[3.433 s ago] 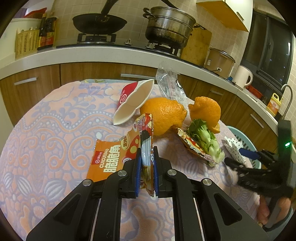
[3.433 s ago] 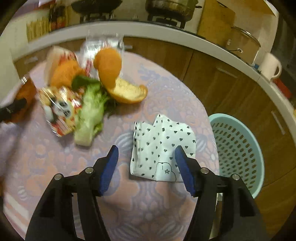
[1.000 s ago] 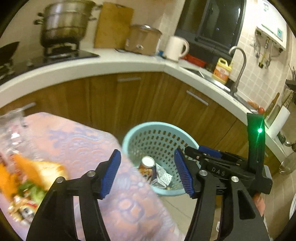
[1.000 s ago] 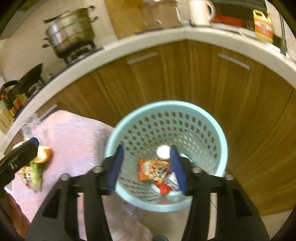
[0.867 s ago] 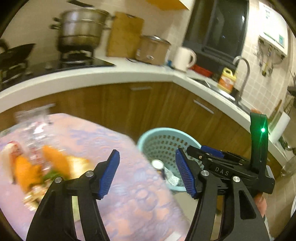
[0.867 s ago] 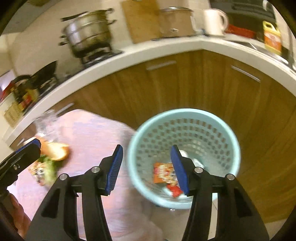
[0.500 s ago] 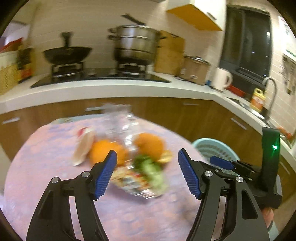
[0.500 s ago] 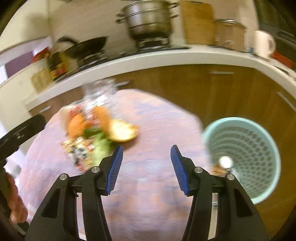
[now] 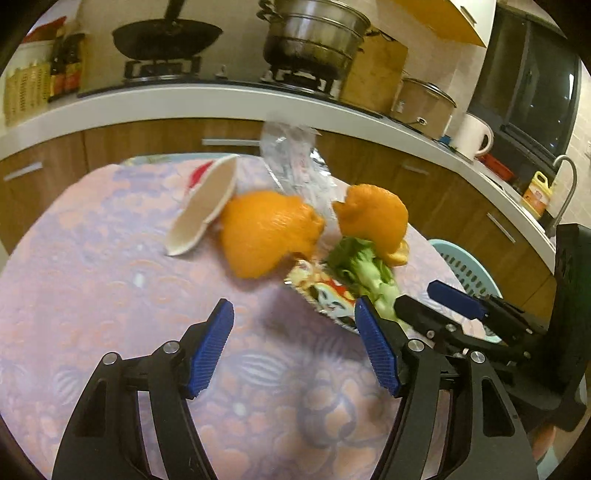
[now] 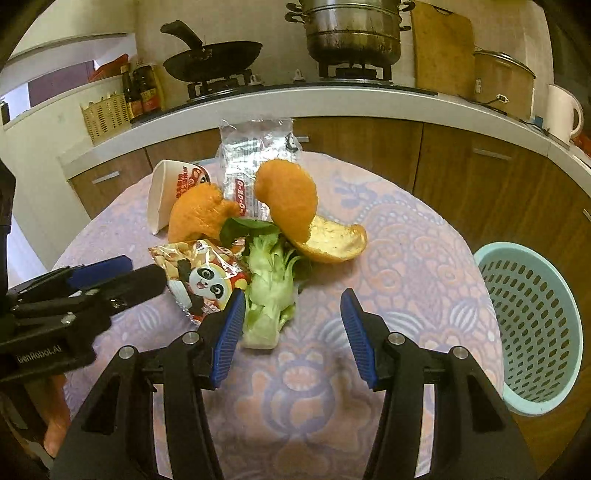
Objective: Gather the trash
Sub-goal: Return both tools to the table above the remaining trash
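Observation:
On the patterned tablecloth (image 10: 406, 258) lies a pile of trash: two orange peels (image 9: 266, 232) (image 9: 373, 218), a lettuce stalk (image 10: 269, 288), a panda snack wrapper (image 10: 203, 280), a crushed paper cup (image 9: 205, 210) and a clear plastic wrapper (image 10: 251, 155). My left gripper (image 9: 292, 306) hangs open and empty just short of the big peel and the panda wrapper. To its right, my right gripper (image 10: 292, 295) is open over the lettuce's cut end, gripping nothing. Each gripper shows in the other's view: the right gripper (image 9: 432, 301), the left gripper (image 10: 142, 271).
A light blue perforated basket (image 10: 491, 254) stands on the floor off the table's right edge. Behind the table runs a white counter with wooden cabinets (image 10: 369, 144), a wok (image 10: 214, 59), a steel pot (image 10: 354, 29) and a kettle (image 10: 561, 110). A hand (image 10: 55, 432) holds the left gripper.
Both views have swung left from the basket back to the table. The trash pile now lies straight ahead of both grippers. The snack wrapper my left gripper held earlier is gone from it.

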Action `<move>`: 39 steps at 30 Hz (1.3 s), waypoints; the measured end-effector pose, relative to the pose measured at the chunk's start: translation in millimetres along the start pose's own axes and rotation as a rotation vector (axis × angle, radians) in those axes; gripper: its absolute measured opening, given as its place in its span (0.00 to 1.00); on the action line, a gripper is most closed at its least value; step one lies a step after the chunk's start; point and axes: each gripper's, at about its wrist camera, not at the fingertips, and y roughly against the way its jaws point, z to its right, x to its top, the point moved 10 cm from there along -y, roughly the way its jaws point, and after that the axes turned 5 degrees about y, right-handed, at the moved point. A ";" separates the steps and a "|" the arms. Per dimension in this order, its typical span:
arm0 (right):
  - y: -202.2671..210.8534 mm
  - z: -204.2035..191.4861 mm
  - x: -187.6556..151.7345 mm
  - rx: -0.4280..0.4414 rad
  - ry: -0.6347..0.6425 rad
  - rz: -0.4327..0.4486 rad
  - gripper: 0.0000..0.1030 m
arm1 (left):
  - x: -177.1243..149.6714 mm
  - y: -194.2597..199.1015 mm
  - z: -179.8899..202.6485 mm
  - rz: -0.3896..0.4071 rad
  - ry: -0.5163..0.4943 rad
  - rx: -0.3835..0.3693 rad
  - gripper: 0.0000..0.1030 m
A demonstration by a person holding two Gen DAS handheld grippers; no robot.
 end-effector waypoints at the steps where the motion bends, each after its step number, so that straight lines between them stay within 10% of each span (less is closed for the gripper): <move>1: -0.1 -0.3 -0.2 0.001 -0.001 -0.001 0.49 | -0.9 -4.5 1.9 -0.009 -0.001 -0.001 0.63; 15: -5.1 6.0 -1.1 0.032 -0.038 -0.021 0.49 | -5.9 -39.6 3.7 -0.103 0.088 -0.078 0.12; 30: -11.1 -21.8 -9.4 0.098 -0.008 -0.090 0.49 | -29.1 9.6 -19.4 -0.109 0.145 -0.075 0.05; 39: -36.5 -20.8 -6.7 0.087 -0.060 -0.157 0.49 | -35.5 46.7 -62.4 -0.045 0.080 0.100 0.19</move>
